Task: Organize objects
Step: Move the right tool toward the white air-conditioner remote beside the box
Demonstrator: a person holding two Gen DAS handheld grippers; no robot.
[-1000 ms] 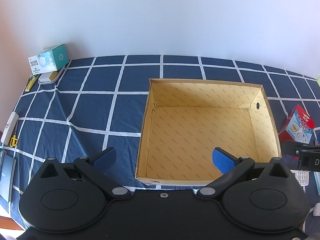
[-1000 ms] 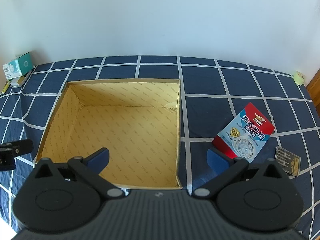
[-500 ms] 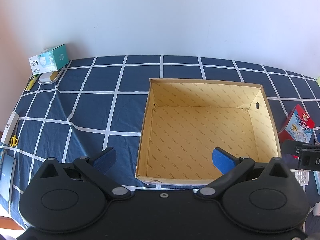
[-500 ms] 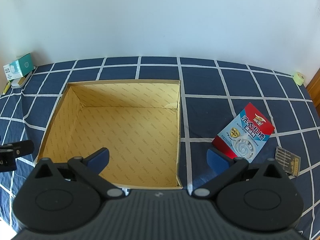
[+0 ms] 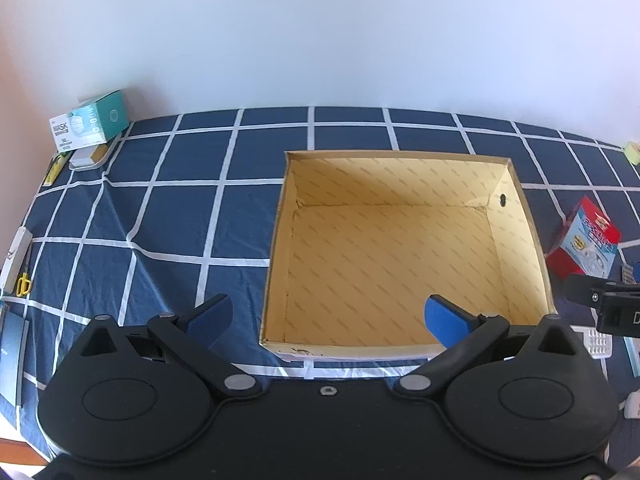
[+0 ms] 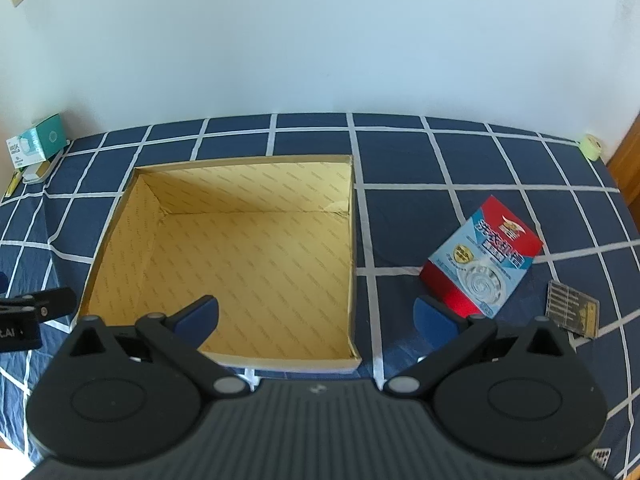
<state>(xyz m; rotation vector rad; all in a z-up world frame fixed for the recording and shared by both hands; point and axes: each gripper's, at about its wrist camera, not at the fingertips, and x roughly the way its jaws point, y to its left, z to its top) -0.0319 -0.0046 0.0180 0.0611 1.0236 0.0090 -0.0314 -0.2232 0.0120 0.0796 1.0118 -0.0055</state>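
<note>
I hold my left gripper (image 5: 328, 314) and my right gripper (image 6: 316, 314) spread wide, both gripping nothing, above the cardboard box (image 6: 256, 196). The red-and-blue carton (image 6: 482, 254) lies right of it on the checked cloth (image 6: 440, 160).

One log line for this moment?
left claw: open, empty | right claw: open, empty | cardboard box: empty | red-blue packet: on cloth, right of box

you're looking at an open cardboard box (image 6: 224, 256) sitting upright on the checked blue cloth, its tan inside lying bare. just right of it a red and blue carton (image 6: 482, 250) is lying flat, face up, turned at a slant, apart from the box wall.
</note>
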